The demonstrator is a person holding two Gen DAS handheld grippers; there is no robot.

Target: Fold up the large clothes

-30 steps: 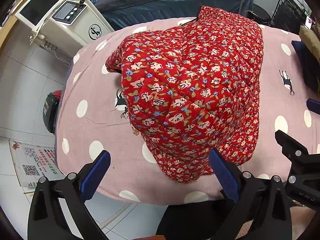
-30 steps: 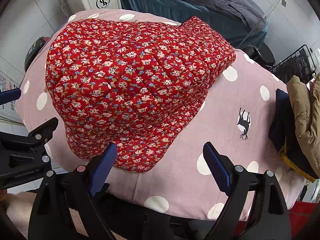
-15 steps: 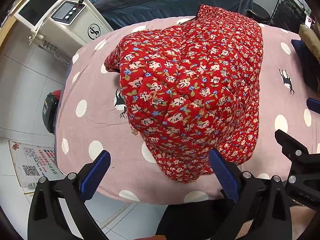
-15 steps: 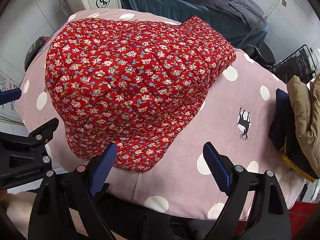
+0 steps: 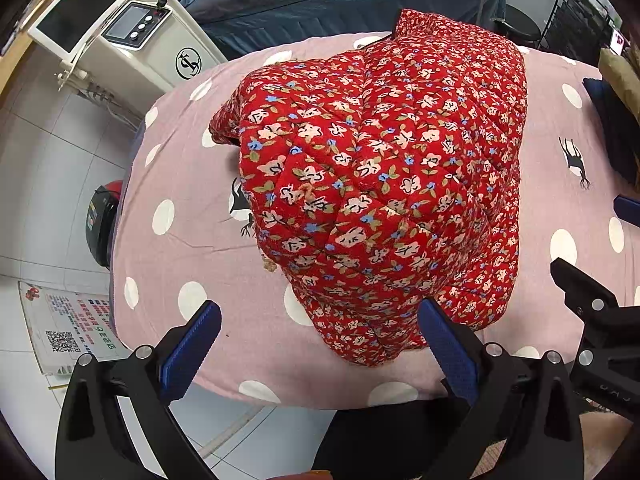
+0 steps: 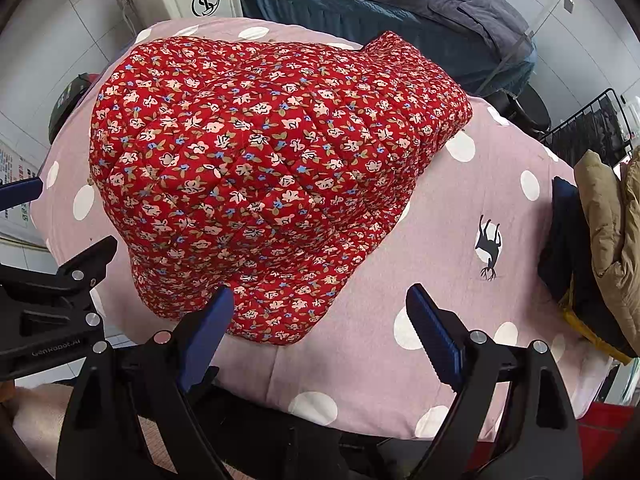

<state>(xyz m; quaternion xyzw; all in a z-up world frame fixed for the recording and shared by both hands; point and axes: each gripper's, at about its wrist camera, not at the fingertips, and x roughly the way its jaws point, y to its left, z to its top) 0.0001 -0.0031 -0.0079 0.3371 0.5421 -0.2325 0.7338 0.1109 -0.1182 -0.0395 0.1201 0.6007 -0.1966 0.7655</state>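
Jacket (image 5: 384, 184) of red quilted cloth with small flowers lies in a thick folded bundle in the middle of the desk (image 5: 192, 240), on the pink cover with white dots. Both tools hang above the near edge, apart from the cloth. The left gripper (image 5: 320, 340) has its jaws spread wide and holds nothing; the right gripper (image 6: 320, 320) is the same, released and empty. I judge that the folding is nearly done and the hands are between grasps. One sleeve end (image 5: 226, 120) pokes out on the far left side. The next move probably calls for pinching a thick edge firmly, because padded cloth springs back, and tucking or flattening it.
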